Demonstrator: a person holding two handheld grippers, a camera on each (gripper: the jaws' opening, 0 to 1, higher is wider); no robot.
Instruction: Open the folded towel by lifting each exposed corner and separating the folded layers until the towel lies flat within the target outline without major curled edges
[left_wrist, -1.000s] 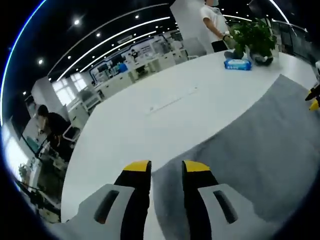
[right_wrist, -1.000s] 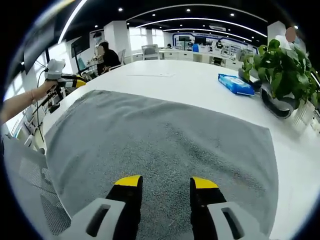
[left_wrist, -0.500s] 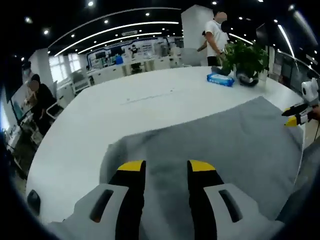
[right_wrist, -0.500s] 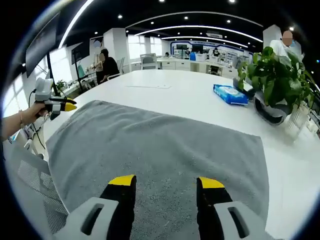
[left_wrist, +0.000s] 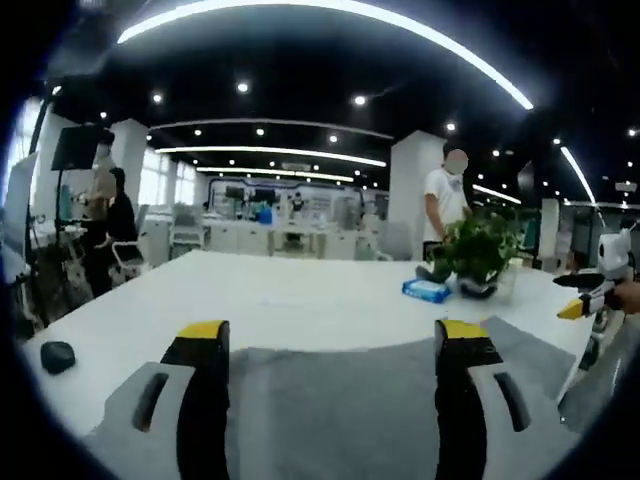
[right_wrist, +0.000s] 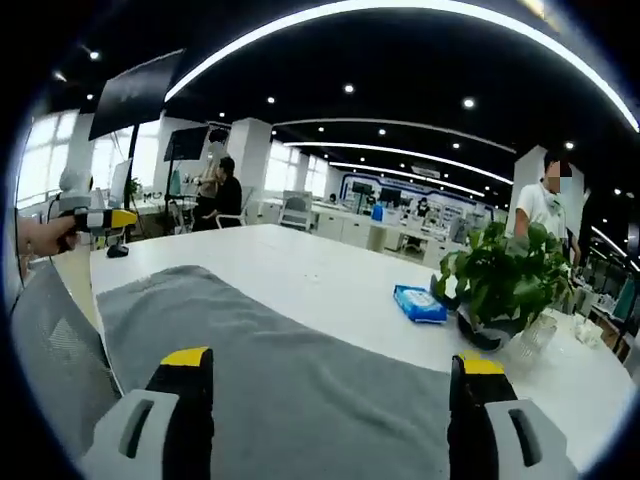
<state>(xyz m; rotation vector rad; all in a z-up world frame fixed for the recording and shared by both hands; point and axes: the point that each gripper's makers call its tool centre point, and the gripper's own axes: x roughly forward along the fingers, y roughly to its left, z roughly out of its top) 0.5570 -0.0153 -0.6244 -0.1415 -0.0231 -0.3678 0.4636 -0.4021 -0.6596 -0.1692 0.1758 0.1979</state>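
The grey towel (left_wrist: 340, 400) lies spread flat on the white table (left_wrist: 290, 305), one layer, with no curled edge that I can see. My left gripper (left_wrist: 330, 335) hangs above its near edge, jaws wide apart and holding nothing. In the right gripper view the towel (right_wrist: 300, 380) runs from near left to lower right. My right gripper (right_wrist: 337, 358) is open above it, also holding nothing. The right gripper's yellow tip (left_wrist: 572, 308) shows at the right edge of the left gripper view. The left gripper (right_wrist: 100, 217) shows at the far left of the right gripper view, held in a hand.
A blue tissue pack (right_wrist: 418, 303) and a potted plant (right_wrist: 510, 290) stand on the table beyond the towel. A black mouse (left_wrist: 58, 354) lies near the table's left edge. A person in white (left_wrist: 445, 205) stands behind the plant. Others sit at far desks.
Both grippers have tilted up and lifted away from the towel, and both jaws have opened wider. The towel itself has stayed flat.
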